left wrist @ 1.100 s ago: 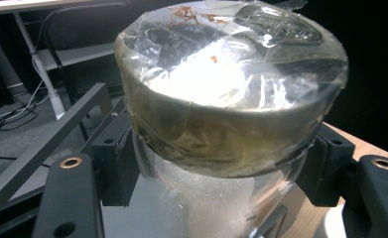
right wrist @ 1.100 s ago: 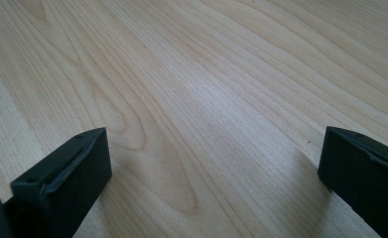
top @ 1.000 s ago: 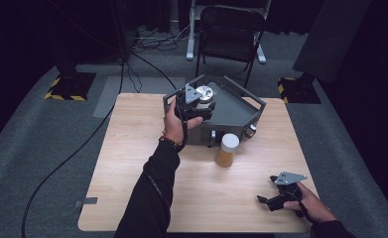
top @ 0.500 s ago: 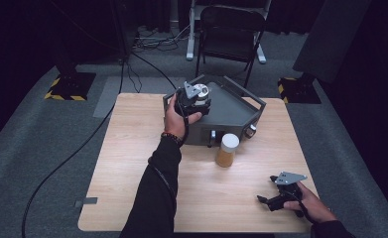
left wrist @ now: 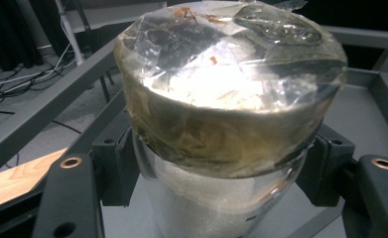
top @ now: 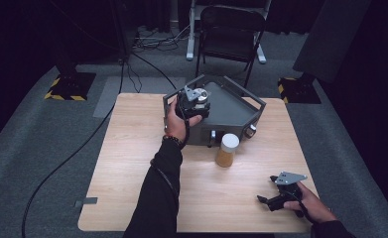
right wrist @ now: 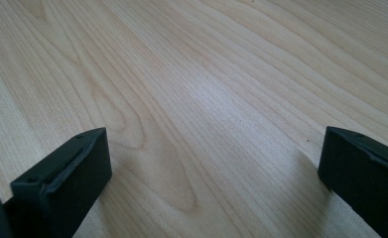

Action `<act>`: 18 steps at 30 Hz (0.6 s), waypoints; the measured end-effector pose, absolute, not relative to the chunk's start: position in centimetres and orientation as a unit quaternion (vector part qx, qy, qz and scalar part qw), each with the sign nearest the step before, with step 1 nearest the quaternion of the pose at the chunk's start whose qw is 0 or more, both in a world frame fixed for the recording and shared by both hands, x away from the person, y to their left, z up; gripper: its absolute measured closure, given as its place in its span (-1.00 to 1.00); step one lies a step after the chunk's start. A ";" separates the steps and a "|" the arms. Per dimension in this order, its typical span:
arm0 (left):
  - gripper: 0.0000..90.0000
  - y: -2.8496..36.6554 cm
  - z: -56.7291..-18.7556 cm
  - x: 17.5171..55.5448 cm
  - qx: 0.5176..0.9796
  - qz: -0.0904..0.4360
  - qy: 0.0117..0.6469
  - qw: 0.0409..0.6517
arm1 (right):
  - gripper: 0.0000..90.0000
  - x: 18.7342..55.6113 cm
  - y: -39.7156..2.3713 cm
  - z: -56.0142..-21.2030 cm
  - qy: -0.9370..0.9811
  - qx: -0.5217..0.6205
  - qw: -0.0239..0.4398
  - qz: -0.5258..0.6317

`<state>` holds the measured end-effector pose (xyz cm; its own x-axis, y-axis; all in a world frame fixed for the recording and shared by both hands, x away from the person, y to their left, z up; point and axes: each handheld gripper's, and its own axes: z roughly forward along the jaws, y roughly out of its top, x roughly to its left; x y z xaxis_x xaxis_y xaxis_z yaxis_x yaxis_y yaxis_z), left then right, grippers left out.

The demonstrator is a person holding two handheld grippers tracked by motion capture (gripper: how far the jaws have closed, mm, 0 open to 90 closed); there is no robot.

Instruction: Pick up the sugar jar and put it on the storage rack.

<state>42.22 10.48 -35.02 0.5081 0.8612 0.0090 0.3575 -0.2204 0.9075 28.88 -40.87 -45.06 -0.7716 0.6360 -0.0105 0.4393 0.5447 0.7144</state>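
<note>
A clear jar (left wrist: pixel 226 104) with a film-covered top sits tight between the black jaws of my left gripper (left wrist: pixel 221 168). In the high view my left gripper (top: pixel 194 101) holds the jar (top: pixel 202 98) over the left part of the grey metal tray (top: pixel 231 106) at the table's back. A second jar (top: pixel 226 150), with a white lid and amber contents, stands on the wood just in front of the tray. My right gripper (top: pixel 267 201) rests near the table's front right, its jaws spread wide over bare wood (right wrist: pixel 201 99) with nothing between them (right wrist: pixel 211 168).
Two small knob-like parts (top: pixel 213 135) (top: pixel 251 130) show on the tray's front wall. A dark chair (top: pixel 231 29) stands behind the table. A cable (top: pixel 72 158) runs across the floor on the left. Bare wood lies between the white-lidded jar and the right gripper.
My left gripper, still holding the jar, has shifted slightly and sunk a little toward the tray. The right gripper has stayed where it was.
</note>
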 end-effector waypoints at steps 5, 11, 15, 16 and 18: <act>-0.33 10.4 -35.3 42.4 0.737 0.269 0.413 0.462 | -1.00 28.9 -40.9 -45.1 0.868 0.309 0.136 0.363; -0.33 10.6 -35.5 42.4 0.734 0.266 0.414 0.467 | -1.00 28.9 -40.9 -45.1 0.869 0.309 0.135 0.363; -0.37 10.9 -36.0 42.3 0.729 0.263 0.417 0.475 | -1.00 28.9 -40.9 -45.1 0.869 0.309 0.135 0.363; -0.37 10.9 -36.0 42.3 0.727 0.263 0.418 0.477 | -1.00 28.9 -40.9 -45.1 0.869 0.309 0.135 0.363; -0.46 11.0 -36.0 42.2 0.724 0.264 0.417 0.481 | -1.00 28.9 -40.9 -45.1 0.869 0.309 0.135 0.363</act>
